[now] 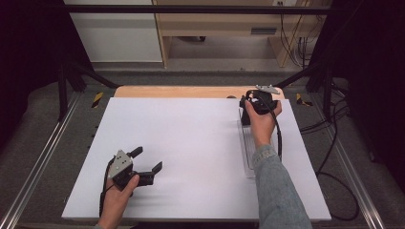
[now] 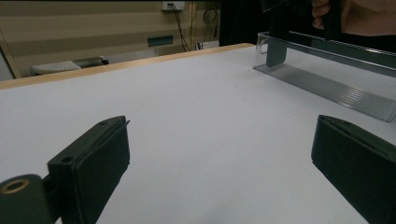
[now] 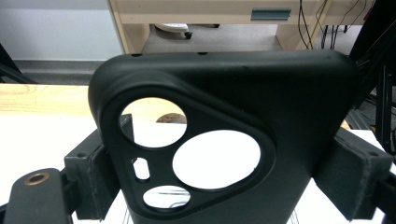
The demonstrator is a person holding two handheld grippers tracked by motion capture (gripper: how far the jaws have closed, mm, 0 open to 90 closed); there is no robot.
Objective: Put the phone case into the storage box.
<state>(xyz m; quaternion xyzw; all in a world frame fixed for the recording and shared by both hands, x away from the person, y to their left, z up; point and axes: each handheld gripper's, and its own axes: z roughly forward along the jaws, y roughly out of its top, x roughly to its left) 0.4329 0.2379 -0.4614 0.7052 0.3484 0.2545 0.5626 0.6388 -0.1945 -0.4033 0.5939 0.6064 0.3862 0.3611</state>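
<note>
- Black jaws of the left gripper (image 2: 219,168) rose nearest the lens in the left gripper view, spread wide with nothing between them, bare white table (image 2: 201,116) beyond.
- From the high view, that left gripper (image 1: 145,162) sat low on the table's near left, held in the left hand (image 1: 117,200), released and pointing toward the right.
- Right gripper (image 3: 224,177) was clamped on a black phone case (image 3: 299,121), one pad pressing each side edge, the jaws standing wide around it.
- Seen in the right gripper view, the case stood upright, long axis vertical, its camera cutout (image 3: 187,154) facing the lens and its top edge uppermost.
- That view alone gave the cutout's detail: two large round holes, a small slot and a lower oval opening, with white table showing through.
- At the high view, the right hand (image 1: 261,121) held its gripper at the far right of the table, over the far end of a clear tray (image 1: 247,152); the case itself could not be made out there.
- Left gripper view showed the tray (image 2: 327,86) from the side, long and ribbed, lying flat, with a dark upright piece at its far end under the hand.
- Tray's long axis ran from near to far along the table's right side.
</note>
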